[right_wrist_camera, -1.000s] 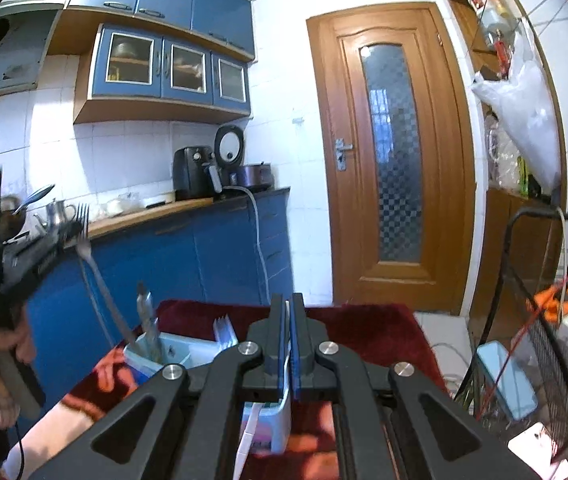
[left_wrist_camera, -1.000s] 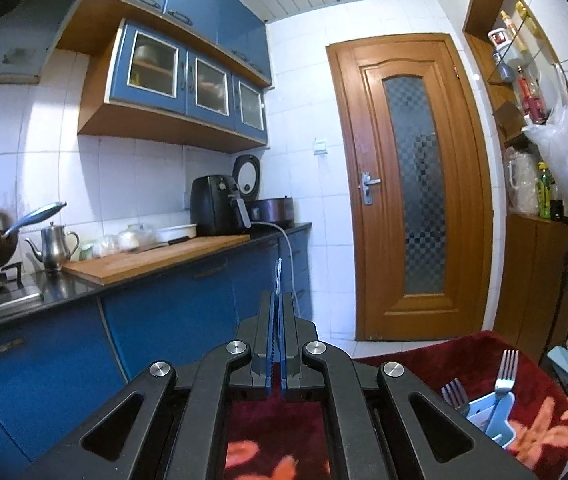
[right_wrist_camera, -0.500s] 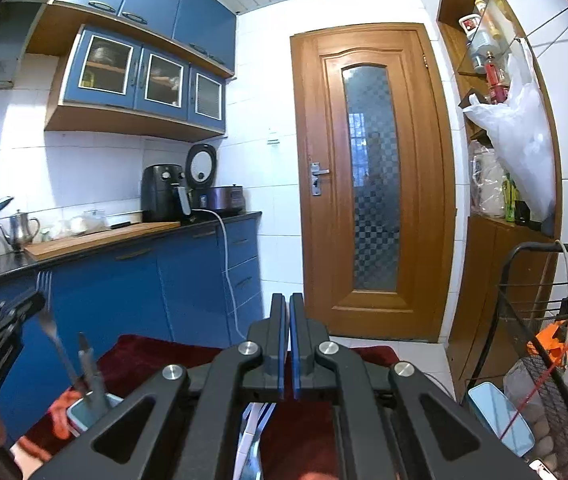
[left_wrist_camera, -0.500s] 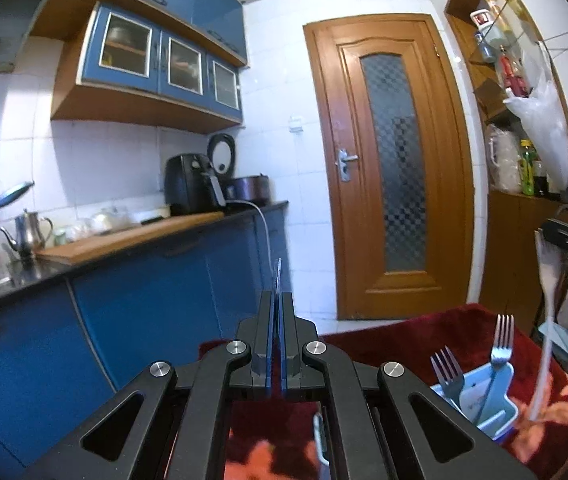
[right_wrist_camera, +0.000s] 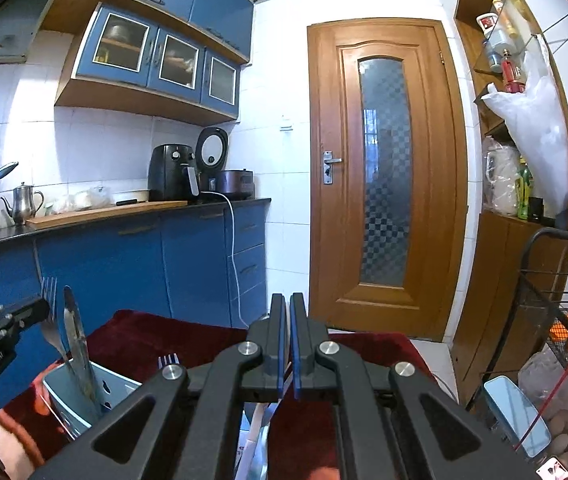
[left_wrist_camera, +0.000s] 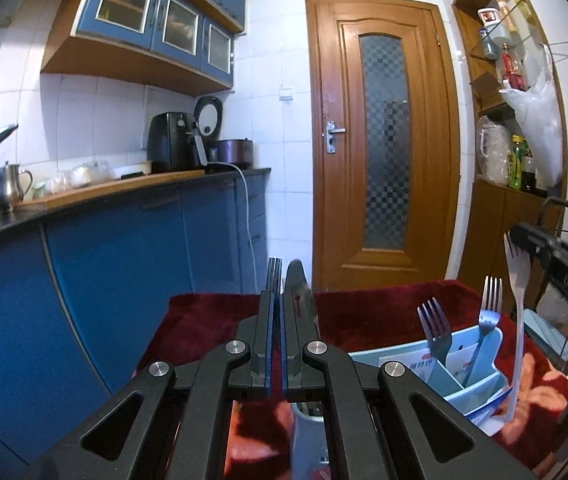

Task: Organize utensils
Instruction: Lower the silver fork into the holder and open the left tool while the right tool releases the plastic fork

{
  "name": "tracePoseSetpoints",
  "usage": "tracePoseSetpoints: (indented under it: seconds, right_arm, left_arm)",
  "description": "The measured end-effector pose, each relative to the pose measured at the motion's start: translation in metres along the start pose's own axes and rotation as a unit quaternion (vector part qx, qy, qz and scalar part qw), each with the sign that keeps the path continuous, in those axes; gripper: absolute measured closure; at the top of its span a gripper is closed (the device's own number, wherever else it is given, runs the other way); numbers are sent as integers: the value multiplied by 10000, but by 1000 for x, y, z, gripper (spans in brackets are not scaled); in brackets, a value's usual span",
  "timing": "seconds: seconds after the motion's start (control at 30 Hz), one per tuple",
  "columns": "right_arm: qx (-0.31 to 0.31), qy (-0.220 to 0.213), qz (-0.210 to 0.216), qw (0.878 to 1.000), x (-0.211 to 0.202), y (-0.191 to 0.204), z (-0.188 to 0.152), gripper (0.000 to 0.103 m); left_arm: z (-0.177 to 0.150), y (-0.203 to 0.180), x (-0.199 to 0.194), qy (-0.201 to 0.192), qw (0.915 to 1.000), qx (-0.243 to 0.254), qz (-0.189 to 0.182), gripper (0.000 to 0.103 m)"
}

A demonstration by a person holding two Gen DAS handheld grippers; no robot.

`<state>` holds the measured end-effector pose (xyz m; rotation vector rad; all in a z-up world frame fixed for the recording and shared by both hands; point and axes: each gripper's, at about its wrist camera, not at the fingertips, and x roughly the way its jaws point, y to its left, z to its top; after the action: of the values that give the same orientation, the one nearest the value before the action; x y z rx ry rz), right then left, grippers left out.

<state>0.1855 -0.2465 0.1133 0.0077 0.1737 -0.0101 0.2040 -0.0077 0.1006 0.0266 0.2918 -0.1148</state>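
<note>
Steel-tined forks, two of them, already stand in the light blue plastic divided caddy to the right of the left claw. That claw is clamped on a slim metal fork, with a steel table knife upright just beyond it. The right claw grips a white plastic fork, its handle tip at the caddy's near corner. Sorting seems well along, with both held pieces left to seat and release on the red-clothed bench.
</note>
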Motion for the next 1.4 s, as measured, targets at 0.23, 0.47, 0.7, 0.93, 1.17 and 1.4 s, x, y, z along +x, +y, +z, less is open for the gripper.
tracePoseSetpoints:
  seconds: [0.23, 0.47, 0.7, 0.93, 1.17, 1.4]
  right_arm:
    - [-38, -309, -137, 9994, 0, 0, 23, 99]
    - [-142, -218, -168, 9995, 10, 7, 13, 99]
    - [-254, -81, -1, 9996, 7, 11, 6, 99]
    - [49, 540, 570, 9969, 5, 6, -18, 99]
    - [535, 564, 884, 9930, -8, -7, -17, 81]
    - [691, 573, 953, 9914, -35, -11, -9, 77]
  left_arm:
    - [-1, 1, 1, -9, 10000, -62, -35, 101]
    - [-5, 2, -1, 45, 9999, -96, -100, 100]
    - [-6, 1, -1, 150, 9996, -118, -226, 98]
    - [-7, 1, -8, 234, 9989, -165, -365, 93]
    - [-4, 4, -25, 192, 9987, -242, -408, 85]
    - [-6, 8, -43, 380, 9971, -411, -522, 85]
